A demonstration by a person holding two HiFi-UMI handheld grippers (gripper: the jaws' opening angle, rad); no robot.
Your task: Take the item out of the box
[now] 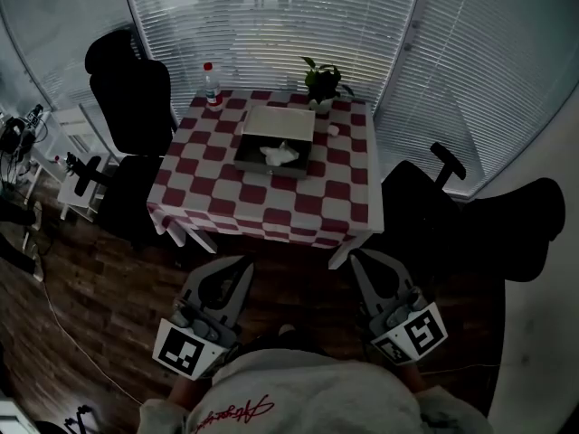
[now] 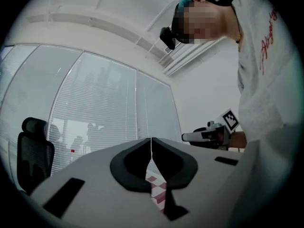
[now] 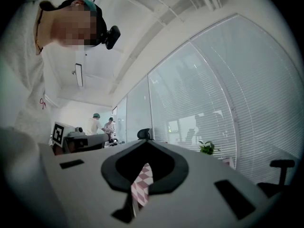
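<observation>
An open grey box (image 1: 246,143) lies in the middle of the table with the red-and-white checked cloth (image 1: 271,208). Inside it rests a crumpled white item (image 1: 280,154). Both grippers are held low in front of the person, well short of the table's near edge. My left gripper (image 1: 242,262) is shut, its jaws meeting in a thin line (image 2: 151,139) with nothing between them. My right gripper (image 1: 359,257) is shut and empty too (image 3: 146,142). Each gripper view tilts upward, so only a sliver of checked cloth shows through the jaw gap.
A water bottle (image 1: 212,84) and a potted plant (image 1: 323,81) stand at the table's far edge, with a small white object (image 1: 333,131) beside the box. Black office chairs stand to the left (image 1: 134,98) and right (image 1: 434,197). Blinds cover the windows behind.
</observation>
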